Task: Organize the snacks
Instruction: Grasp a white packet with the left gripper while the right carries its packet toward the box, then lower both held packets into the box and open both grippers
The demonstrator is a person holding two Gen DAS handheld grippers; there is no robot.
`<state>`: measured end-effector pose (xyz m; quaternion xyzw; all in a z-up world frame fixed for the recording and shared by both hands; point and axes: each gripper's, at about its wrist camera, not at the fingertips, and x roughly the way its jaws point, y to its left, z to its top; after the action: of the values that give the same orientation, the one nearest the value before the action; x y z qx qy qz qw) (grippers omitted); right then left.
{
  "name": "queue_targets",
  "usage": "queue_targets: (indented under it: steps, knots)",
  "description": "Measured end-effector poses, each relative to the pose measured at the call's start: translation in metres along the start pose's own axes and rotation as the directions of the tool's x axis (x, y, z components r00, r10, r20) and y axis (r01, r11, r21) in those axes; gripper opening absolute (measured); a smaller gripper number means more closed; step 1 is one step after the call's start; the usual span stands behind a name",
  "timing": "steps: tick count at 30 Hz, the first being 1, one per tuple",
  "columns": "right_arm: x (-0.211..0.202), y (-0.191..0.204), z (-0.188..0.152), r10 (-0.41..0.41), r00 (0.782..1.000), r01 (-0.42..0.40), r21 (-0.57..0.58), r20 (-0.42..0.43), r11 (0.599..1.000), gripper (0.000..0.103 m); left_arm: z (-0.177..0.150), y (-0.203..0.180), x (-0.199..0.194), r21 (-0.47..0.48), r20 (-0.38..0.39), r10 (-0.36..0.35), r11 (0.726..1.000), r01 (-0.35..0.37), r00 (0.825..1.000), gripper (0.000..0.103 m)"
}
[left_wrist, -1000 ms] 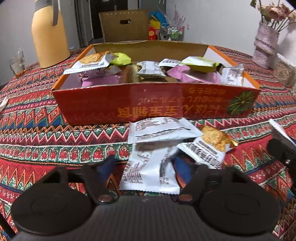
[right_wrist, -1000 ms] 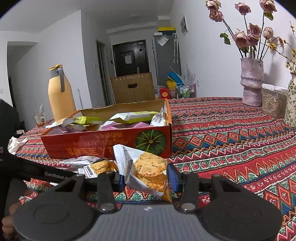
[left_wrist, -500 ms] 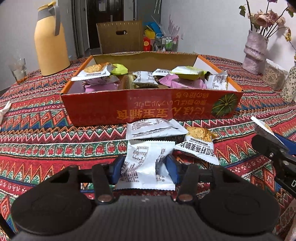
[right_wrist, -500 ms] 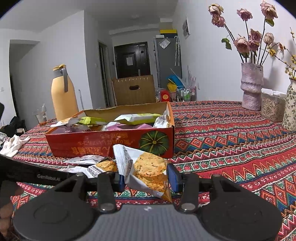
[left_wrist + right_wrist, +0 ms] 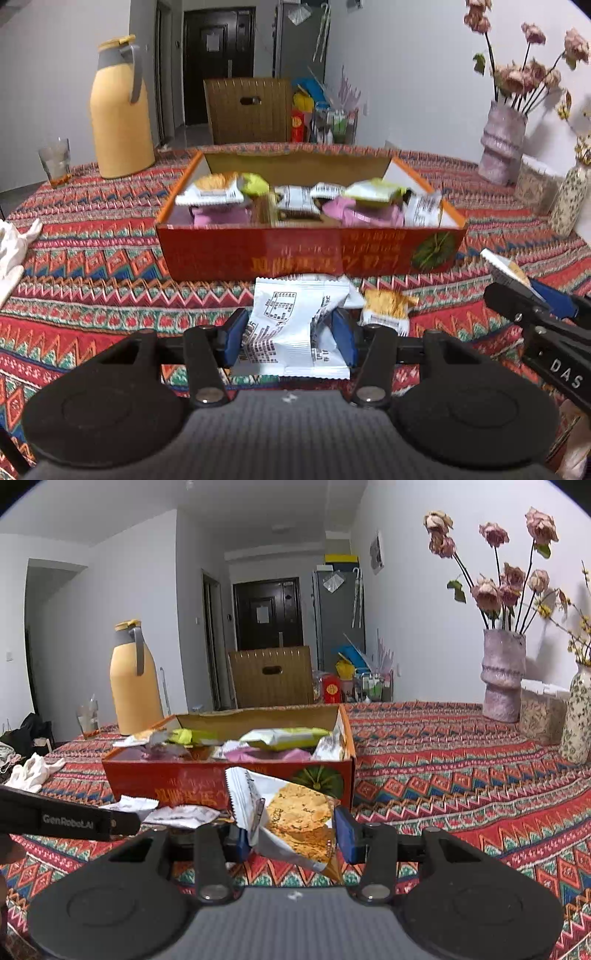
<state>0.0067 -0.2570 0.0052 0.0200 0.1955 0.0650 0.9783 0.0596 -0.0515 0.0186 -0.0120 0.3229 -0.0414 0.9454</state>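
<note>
An orange cardboard box (image 5: 258,254) (image 5: 162,779) holding several snack packets stands on the patterned tablecloth. My left gripper (image 5: 290,334) is shut on a white snack packet (image 5: 291,328), lifted off the table in front of the box. My right gripper (image 5: 291,834) is shut on a cracker packet (image 5: 295,816), held above the cloth near the box's right front corner; it also shows in the left wrist view (image 5: 532,295). A cracker packet (image 5: 386,306) and a white packet (image 5: 181,816) lie on the cloth by the box front.
A yellow thermos jug (image 5: 120,110) and a glass (image 5: 55,160) stand at the back left. White cloth (image 5: 13,247) lies at the left edge. A pink vase with dried flowers (image 5: 504,675), a floral vase (image 5: 578,716) and a container (image 5: 541,709) stand at the right.
My left gripper has closed on the white packet and lifted it off the cloth, pulling back and up. My right gripper, still holding the cracker packet, has risen slightly.
</note>
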Motion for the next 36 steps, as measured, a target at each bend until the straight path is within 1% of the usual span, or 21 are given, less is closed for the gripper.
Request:
queue_targets:
  steps: [8, 15, 21, 28, 36]
  knots:
    - [0.006, 0.006, 0.016, 0.005, 1.000, -0.004, -0.017, 0.025, 1.000, 0.044, 0.022, 0.003, -0.012, -0.025, 0.071, 0.002, 1.000, 0.000, 0.997, 0.051]
    - [0.023, 0.010, 0.031, 0.005, 0.999, -0.004, -0.033, 0.038, 0.999, 0.044, 0.046, 0.004, -0.009, -0.033, 0.111, 0.003, 0.999, 0.000, 0.994, 0.051]
    - [0.044, 0.012, 0.046, -0.003, 0.999, 0.005, -0.057, 0.045, 0.998, 0.044, 0.068, 0.001, 0.004, -0.025, 0.125, 0.000, 1.000, 0.003, 0.992, 0.051]
    - [0.072, 0.011, 0.073, -0.011, 0.998, 0.016, -0.071, 0.059, 0.997, 0.044, 0.093, -0.001, 0.020, -0.022, 0.138, 0.007, 1.000, -0.004, 0.990, 0.051]
    - [0.109, 0.010, 0.097, -0.011, 0.999, 0.015, -0.069, 0.049, 0.997, 0.044, 0.122, 0.005, 0.047, -0.070, 0.123, 0.016, 0.997, -0.008, 0.992, 0.051]
